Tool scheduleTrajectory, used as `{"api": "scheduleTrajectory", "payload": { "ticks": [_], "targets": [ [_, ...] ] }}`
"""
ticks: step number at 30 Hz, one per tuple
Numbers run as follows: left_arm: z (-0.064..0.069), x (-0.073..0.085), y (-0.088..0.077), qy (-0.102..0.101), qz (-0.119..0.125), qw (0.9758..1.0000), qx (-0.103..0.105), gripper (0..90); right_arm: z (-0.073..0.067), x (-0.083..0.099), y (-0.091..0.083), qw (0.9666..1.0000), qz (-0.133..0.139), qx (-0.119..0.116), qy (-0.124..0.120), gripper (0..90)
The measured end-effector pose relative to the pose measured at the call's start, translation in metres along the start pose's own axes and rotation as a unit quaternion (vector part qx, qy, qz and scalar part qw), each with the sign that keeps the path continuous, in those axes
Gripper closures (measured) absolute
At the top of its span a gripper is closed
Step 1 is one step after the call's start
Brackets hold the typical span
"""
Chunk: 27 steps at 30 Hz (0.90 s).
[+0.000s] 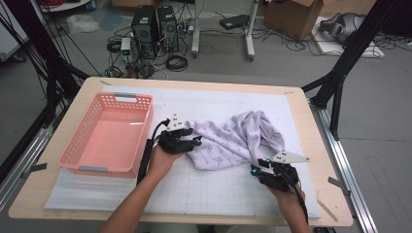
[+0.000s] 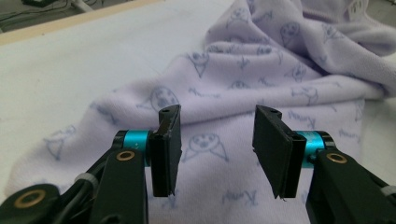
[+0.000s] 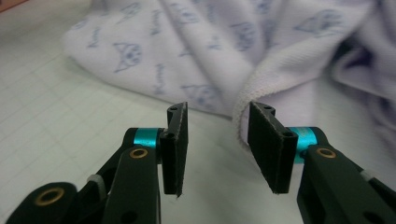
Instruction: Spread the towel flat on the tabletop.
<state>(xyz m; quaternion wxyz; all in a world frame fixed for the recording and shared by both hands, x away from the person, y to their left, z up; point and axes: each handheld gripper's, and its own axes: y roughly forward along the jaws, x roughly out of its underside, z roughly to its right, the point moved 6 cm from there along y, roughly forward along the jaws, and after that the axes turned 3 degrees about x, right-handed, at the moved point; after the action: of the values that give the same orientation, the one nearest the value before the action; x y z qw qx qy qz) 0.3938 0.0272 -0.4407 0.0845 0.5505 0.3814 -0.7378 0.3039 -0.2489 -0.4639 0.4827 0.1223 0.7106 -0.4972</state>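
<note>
cloth (image 1: 233, 141) | lilac, blue cat-face print | crumpled, bunched | on white gridded mat (image 1: 218, 189)

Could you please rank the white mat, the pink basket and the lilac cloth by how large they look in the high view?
1. white mat
2. pink basket
3. lilac cloth, crumpled, looking nearly the basket's size, so their order is uncertain

The crumpled lilac cloth (image 1: 233, 141) takes up the middle of the tabletop (image 1: 301, 116), its folds rising between the left tongs (image 1: 197, 141) and the right tongs (image 1: 253, 170), so a straight path from one to the other crosses fabric. The pink basket (image 1: 109, 136) blocks the left side with its raised walls. Bare gridded mat lies along the near edge in front of the cloth, and a strip lies beyond it towards the far edge.
</note>
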Motion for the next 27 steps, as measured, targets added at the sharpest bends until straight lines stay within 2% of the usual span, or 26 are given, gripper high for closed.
{"api": "scheduleTrajectory", "payload": {
  "ticks": [2, 4, 5, 6, 7, 9, 12, 14, 15, 16, 17, 18, 19, 20, 21, 22, 23, 24, 25, 26, 27],
  "targets": [
    [0.001, 0.007, 0.004, -0.002, -0.015, 0.9999, 0.004, 51.2, -0.004, 0.0, 0.004, 1.0, -0.004, -0.008, -0.003, 56.5],
    [0.0, 0.016, 0.009, -0.007, -0.039, 0.9992, 0.003, 46.5, -0.017, -0.001, 0.018, 0.9995, -0.02, -0.017, -0.016, 53.0],
    [-0.001, 0.02, 0.011, -0.012, -0.046, 0.9989, 0.003, 46.5, -0.017, -0.001, 0.018, 0.9995, -0.02, -0.017, -0.016, 53.0],
    [-0.003, 0.024, 0.013, -0.014, -0.052, 0.9986, 0.0, 45.5, -0.025, -0.004, 0.027, 0.9992, -0.023, -0.018, -0.026, 51.6],
    [-0.003, 0.026, 0.016, -0.02, -0.057, 0.9982, 0.001, 45.5, -0.025, -0.004, 0.027, 0.9992, -0.023, -0.018, -0.026, 51.6],
    [-0.003, 0.03, 0.02, -0.024, -0.068, 0.9974, 0.0, 43.9, -0.031, -0.009, 0.032, 0.9989, -0.017, -0.01, -0.043, 51.5],
    [0.0, 0.032, 0.025, -0.014, -0.077, 0.997, -0.002, 43.8, -0.037, -0.014, 0.04, 0.9983, -0.011, -0.007, -0.058, 50.2],
    [0.002, 0.034, 0.028, 0.001, -0.08, 0.9968, -0.004, 46.7, -0.038, -0.013, 0.05, 0.9973, -0.03, -0.005, -0.067, 49.3],
    [0.004, 0.034, 0.028, 0.002, -0.076, 0.9971, -0.003, 54.5, -0.037, -0.011, 0.061, 0.9961, -0.044, 0.006, -0.076, 49.2],
    [0.005, 0.034, 0.027, 0.005, -0.077, 0.9971, -0.002, 54.5, -0.037, -0.011, 0.061, 0.9961, -0.044, 0.006, -0.076, 49.2],
    [0.006, 0.035, 0.027, 0.007, -0.076, 0.9971, 0.0, 59.2, -0.037, -0.013, 0.063, 0.9963, -0.039, 0.007, -0.076, 50.6],
    [0.007, 0.035, 0.026, 0.008, -0.076, 0.9971, 0.001, 71.5, -0.036, -0.014, 0.065, 0.9963, -0.036, 0.005, -0.078, 57.2],
    [0.007, 0.035, 0.025, 0.004, -0.076, 0.9971, 0.004, 75.7, -0.036, -0.014, 0.065, 0.9963, -0.036, 0.001, -0.078, 66.0],
    [0.007, 0.035, 0.023, -0.003, -0.075, 0.9972, 0.008, 77.7, -0.036, -0.015, 0.064, 0.9959, -0.037, 0.001, -0.083, 78.4],
    [0.008, 0.036, 0.021, -0.01, -0.074, 0.9971, 0.015, 78.7, -0.035, -0.014, 0.063, 0.9947, -0.039, 0.007, -0.095, 83.9],
    [0.009, 0.036, 0.019, -0.012, -0.074, 0.997, 0.019, 79.2, -0.034, -0.014, 0.062, 0.9946, -0.042, 0.0, -0.095, 84.8],
    [0.014, 0.037, 0.012, -0.01, -0.073, 0.9967, 0.033, 79.5, -0.033, -0.014, 0.06, 0.9946, -0.047, -0.012, -0.092, 85.6],
    [0.014, 0.037, 0.012, -0.01, -0.073, 0.9967, 0.033, 79.5, -0.033, -0.014, 0.06, 0.9946, -0.047, -0.012, -0.092, 85.6],
    [0.018, 0.037, 0.007, -0.007, -0.074, 0.9963, 0.043, 79.5, -0.033, -0.012, 0.053, 0.9926, -0.058, -0.034, -0.101, 86.1],
    [0.026, 0.036, -0.007, -0.003, -0.058, 0.9963, 0.063, 79.5, -0.034, -0.01, 0.048, 0.9916, -0.062, -0.046, -0.104, 86.3],
    [0.026, 0.036, -0.007, -0.003, -0.058, 0.9963, 0.063, 79.5, -0.034, -0.01, 0.048, 0.9916, -0.062, -0.046, -0.104, 86.3]
  ]
}}
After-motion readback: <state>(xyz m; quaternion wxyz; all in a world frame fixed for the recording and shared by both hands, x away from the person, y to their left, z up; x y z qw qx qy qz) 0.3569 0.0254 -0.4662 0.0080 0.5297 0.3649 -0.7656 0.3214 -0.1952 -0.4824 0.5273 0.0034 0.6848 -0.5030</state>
